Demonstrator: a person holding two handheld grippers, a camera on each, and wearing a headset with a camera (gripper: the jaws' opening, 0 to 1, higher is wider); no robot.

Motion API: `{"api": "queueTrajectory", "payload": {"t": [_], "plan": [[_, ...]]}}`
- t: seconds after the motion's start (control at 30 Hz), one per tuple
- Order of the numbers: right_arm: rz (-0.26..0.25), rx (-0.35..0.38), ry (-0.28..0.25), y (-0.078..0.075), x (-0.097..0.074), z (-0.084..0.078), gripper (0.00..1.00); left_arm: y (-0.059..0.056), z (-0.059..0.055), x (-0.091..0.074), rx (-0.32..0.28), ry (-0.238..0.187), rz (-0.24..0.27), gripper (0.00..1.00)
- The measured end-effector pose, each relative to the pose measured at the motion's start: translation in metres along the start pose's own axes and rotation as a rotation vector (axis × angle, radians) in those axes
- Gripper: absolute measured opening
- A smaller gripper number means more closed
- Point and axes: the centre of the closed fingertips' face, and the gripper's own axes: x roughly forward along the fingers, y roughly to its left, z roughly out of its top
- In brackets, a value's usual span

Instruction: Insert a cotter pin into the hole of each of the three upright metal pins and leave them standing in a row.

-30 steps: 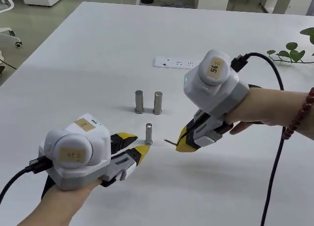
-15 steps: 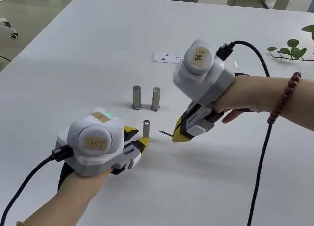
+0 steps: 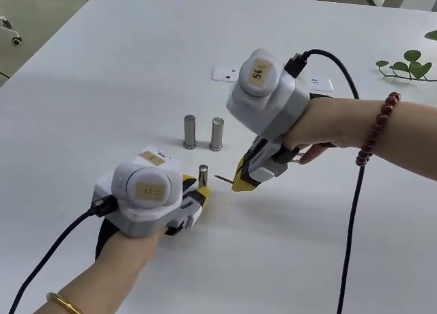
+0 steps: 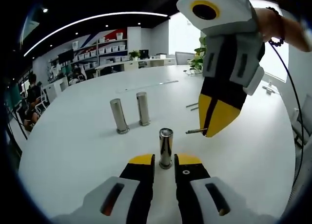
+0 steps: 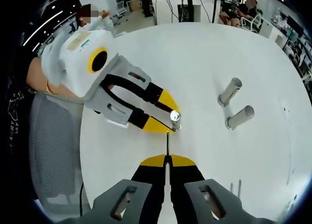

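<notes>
Left claw (image 4: pixel 165 161) is clamped on the front pin (image 4: pixel 165 143) at its base, upright on the table (image 3: pixel 136 68). Right claw (image 5: pixel 167 160) pinches the cotter pin (image 5: pixel 167 145), tip just beside that pin's top.

white worktable (image 3: pixel 102 68), shelving (image 4: pixel 95 51) along far wall, curved ceiling light strip (image 4: pixel 97 18)

Left gripper (image 4: pixel 165 161): yellow-tipped jaws closed on the base of the nearest metal pin (image 4: pixel 165 145), which is held upright. Second metal pin (image 4: pixel 119 116) and third metal pin (image 4: pixel 143 108): stood upright side by side behind it on the white table (image 4: pixel 73 146). Right gripper (image 4: pixel 209 126): seen at upper right, with a cotter pin (image 4: pixel 195 131) clamped in its tip and pointed toward the nearest pin, just short of it.
</notes>
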Motion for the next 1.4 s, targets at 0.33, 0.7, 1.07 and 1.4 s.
{"api": "queueTrajectory", "payload": {"t": [0.33,0.7,1.07,1.4], "plan": [[-0.013,0.008,0.000,-0.0014,0.0013,0.0042,0.00,-0.0021,0.0038,0.0046,0.035,-0.015,0.004,0.08],[-0.018,-0.002,-0.010,-0.0013,0.0009,0.0093,0.00,-0.0020,0.0031,0.0053,0.037,-0.014,0.008,0.06],[-0.018,-0.009,0.005,-0.0026,0.0022,0.0096,0.00,-0.0012,0.0027,0.0055,0.027,-0.020,0.010,0.06],[-0.016,-0.028,0.020,-0.0028,0.0047,0.0108,0.00,-0.0015,0.0026,0.0049,0.032,-0.022,0.008,0.06]]}}
